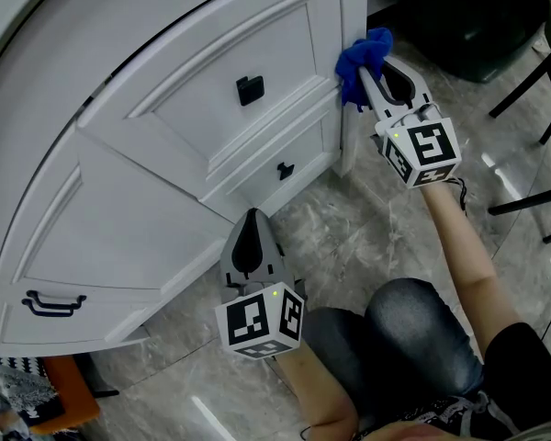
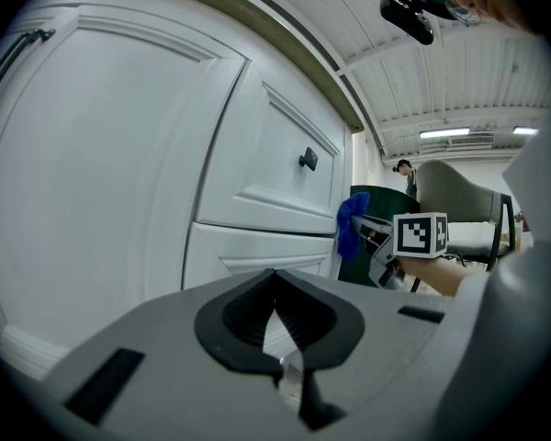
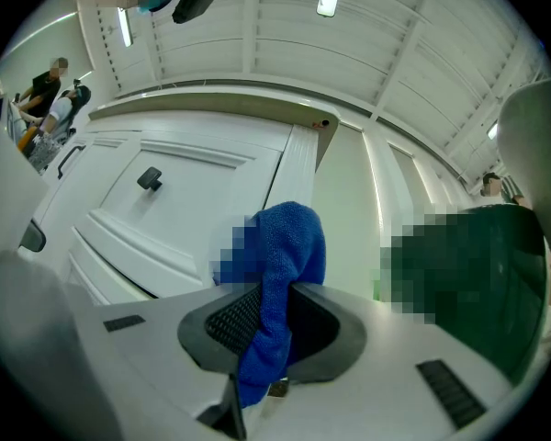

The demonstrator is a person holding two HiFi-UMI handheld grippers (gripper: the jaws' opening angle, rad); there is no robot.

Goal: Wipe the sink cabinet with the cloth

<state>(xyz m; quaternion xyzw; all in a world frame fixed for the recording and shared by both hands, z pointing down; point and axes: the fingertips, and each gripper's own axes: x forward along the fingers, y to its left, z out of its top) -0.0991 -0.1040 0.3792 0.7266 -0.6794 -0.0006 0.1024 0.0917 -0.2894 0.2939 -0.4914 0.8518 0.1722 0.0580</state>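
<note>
Two grippers are at work, but only one carries anything. Our right gripper (image 1: 365, 79) is clenched on the blue cloth (image 1: 365, 51), with a fold pinched between its jaws. The bunched end of the cloth appears to press on the cabinet's (image 1: 165, 163) right front corner, just beside the upper drawer (image 1: 230, 81) with the square knob (image 1: 250, 89). Our left gripper (image 1: 251, 220) hangs low before the cabinet, near its base. Its jaws are closed together on nothing and stand apart from the white front.

We judge the wiping itself is in hand, at that right corner. Most of the cabinet front lies to the left of the cloth. The next move calls for drawing the cloth across or down the cabinet with steady pressure, skirting the knob so the fold does not snag and slip free.
</note>
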